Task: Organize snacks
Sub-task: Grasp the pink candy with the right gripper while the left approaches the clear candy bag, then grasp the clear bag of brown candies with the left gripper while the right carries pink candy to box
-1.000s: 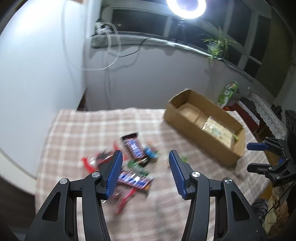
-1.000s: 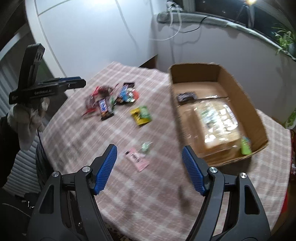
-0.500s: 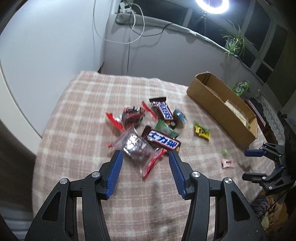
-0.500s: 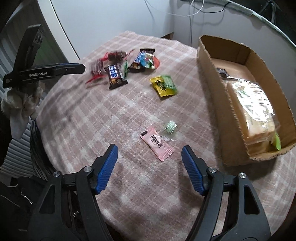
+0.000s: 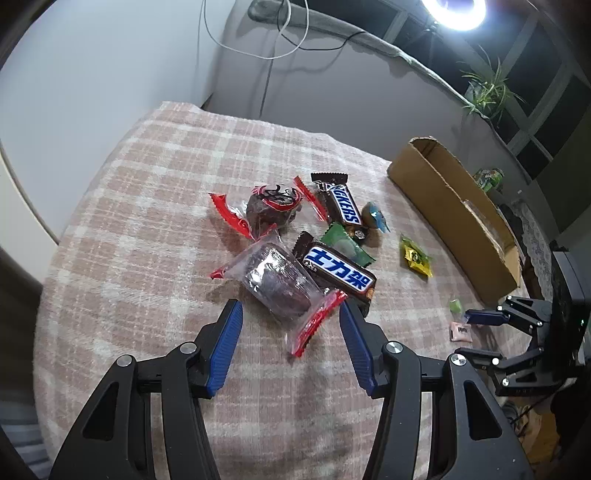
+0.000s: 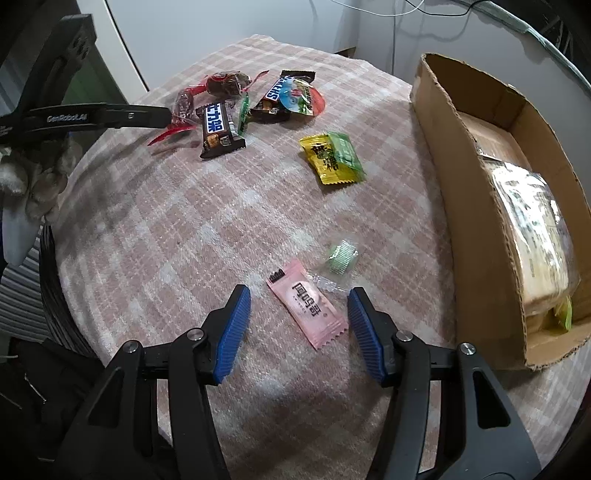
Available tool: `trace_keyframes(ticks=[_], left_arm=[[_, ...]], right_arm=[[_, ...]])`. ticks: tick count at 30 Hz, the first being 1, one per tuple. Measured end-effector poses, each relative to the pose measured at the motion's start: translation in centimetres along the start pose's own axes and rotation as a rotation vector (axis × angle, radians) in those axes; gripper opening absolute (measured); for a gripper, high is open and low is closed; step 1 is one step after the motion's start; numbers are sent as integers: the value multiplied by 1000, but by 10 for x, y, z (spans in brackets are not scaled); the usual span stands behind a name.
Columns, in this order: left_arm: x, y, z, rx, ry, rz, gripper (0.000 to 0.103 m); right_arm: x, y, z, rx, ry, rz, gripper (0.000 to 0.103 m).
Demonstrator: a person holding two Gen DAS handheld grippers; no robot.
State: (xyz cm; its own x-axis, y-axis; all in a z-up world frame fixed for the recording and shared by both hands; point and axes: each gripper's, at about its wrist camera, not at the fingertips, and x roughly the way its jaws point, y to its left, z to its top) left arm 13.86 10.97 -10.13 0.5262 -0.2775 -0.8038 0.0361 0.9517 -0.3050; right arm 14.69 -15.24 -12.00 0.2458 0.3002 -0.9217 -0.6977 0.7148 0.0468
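Snacks lie on a pink checked tablecloth (image 5: 147, 221). My left gripper (image 5: 291, 310) hangs open low over a clear packet with red ends (image 5: 277, 284); its near red end lies between the blue pads, untouched. A Snickers bar (image 5: 340, 273) lies just right of the packet. My right gripper (image 6: 299, 295) straddles a pink sachet (image 6: 306, 302); its jaws are closing, and the pads stand clear of the sachet on both sides. A small green candy (image 6: 341, 254) lies just beyond it. The cardboard box (image 6: 461, 184) stands to the right with a bagged loaf (image 6: 535, 229) inside.
A yellow-green packet (image 6: 332, 158) lies alone mid-table. More bars and candies sit in the pile (image 6: 280, 96) at the far left. The table edge drops off near both grippers. A wall, cables and a window ledge (image 5: 332, 33) run behind the table.
Both grippers have come down close to the tablecloth. The right jaws have narrowed around the pink sachet. The left gripper now hangs at the clear packet's near end.
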Motion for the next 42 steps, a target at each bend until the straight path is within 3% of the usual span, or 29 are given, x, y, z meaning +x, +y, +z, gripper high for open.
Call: trace_keyframes(ticks=[6, 14, 20, 22, 25, 42], left_arm=[[10, -2, 6, -2, 13, 29, 60], [25, -6, 13, 9, 15, 85, 60], [31, -2, 15, -2, 8, 104, 57], [32, 0, 15, 3, -1, 117, 47], [32, 1, 14, 17, -11, 118, 43], [0, 1, 1, 14, -57, 89, 41]], right_arm=[[0, 5, -1, -24, 3, -7, 52], [0, 8, 1, -44, 12, -9, 43], [0, 7, 1, -47, 16, -13, 21], [0, 7, 1, -44, 17, -10, 21], [-1, 8, 0, -41, 13, -21, 21], [-33, 1, -9, 16, -62, -4, 20]])
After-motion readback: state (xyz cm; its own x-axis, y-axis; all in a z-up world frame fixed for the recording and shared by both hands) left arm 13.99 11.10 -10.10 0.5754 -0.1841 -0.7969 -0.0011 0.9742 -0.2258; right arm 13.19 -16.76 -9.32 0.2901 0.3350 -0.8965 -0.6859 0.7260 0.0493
